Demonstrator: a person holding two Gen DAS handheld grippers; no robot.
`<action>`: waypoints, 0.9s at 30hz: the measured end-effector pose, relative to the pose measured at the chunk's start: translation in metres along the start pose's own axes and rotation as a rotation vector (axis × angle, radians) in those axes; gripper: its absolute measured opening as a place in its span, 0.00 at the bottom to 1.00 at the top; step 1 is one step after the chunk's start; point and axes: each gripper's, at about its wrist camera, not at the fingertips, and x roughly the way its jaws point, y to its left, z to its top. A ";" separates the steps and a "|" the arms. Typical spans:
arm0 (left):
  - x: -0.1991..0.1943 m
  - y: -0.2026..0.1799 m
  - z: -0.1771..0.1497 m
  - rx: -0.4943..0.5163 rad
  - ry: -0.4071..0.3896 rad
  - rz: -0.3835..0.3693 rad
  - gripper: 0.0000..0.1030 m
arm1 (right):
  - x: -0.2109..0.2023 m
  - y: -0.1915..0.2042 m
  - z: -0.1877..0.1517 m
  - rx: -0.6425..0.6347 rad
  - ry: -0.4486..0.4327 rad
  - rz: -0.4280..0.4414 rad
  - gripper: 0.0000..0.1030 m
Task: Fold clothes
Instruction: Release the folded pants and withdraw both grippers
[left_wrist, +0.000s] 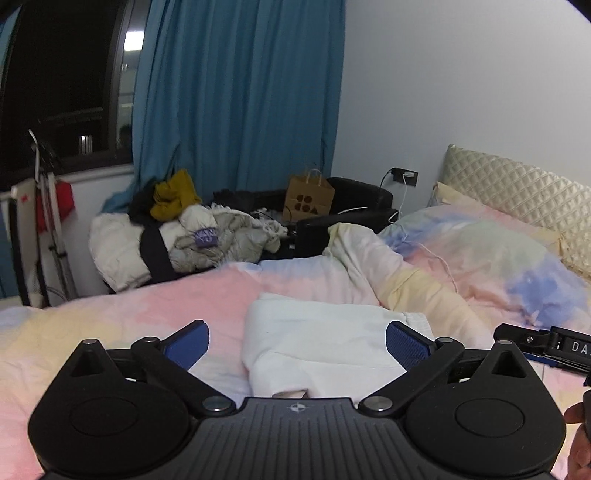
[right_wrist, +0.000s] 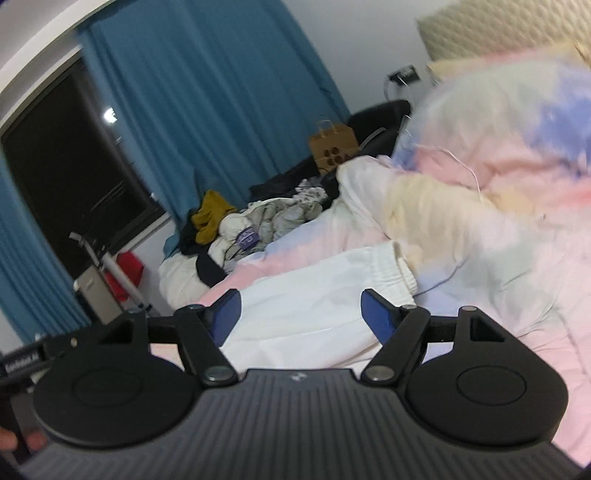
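A white garment (left_wrist: 317, 343) lies folded on the pastel bedspread, its ribbed cuff or waistband (right_wrist: 391, 275) toward the pillows. My left gripper (left_wrist: 297, 338) hovers just above its near edge, open, blue pads (left_wrist: 406, 345) spread wide with the cloth showing between them. My right gripper (right_wrist: 301, 312) hangs over the same white garment (right_wrist: 306, 314) from the right side, also open with nothing held. The right gripper's body (left_wrist: 546, 345) shows at the right edge of the left wrist view. The garment's near part is hidden under both gripper bodies.
The bed (left_wrist: 110, 325) has a pastel quilt bunched toward a quilted headboard (left_wrist: 517, 199). Beyond its far edge are a pile of clothes (left_wrist: 184, 229), a brown paper bag (left_wrist: 308, 201), a black chair (left_wrist: 354, 199), blue curtains (left_wrist: 240, 92) and a dark window (left_wrist: 62, 81).
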 end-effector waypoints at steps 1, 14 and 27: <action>-0.011 -0.002 -0.002 0.003 -0.001 0.005 1.00 | -0.012 0.009 0.000 -0.028 -0.003 0.002 0.72; -0.105 -0.007 -0.050 0.056 -0.022 0.081 1.00 | -0.074 0.072 -0.047 -0.222 -0.042 0.035 0.78; -0.089 0.009 -0.097 0.078 -0.018 0.113 1.00 | -0.060 0.077 -0.086 -0.245 -0.053 -0.040 0.87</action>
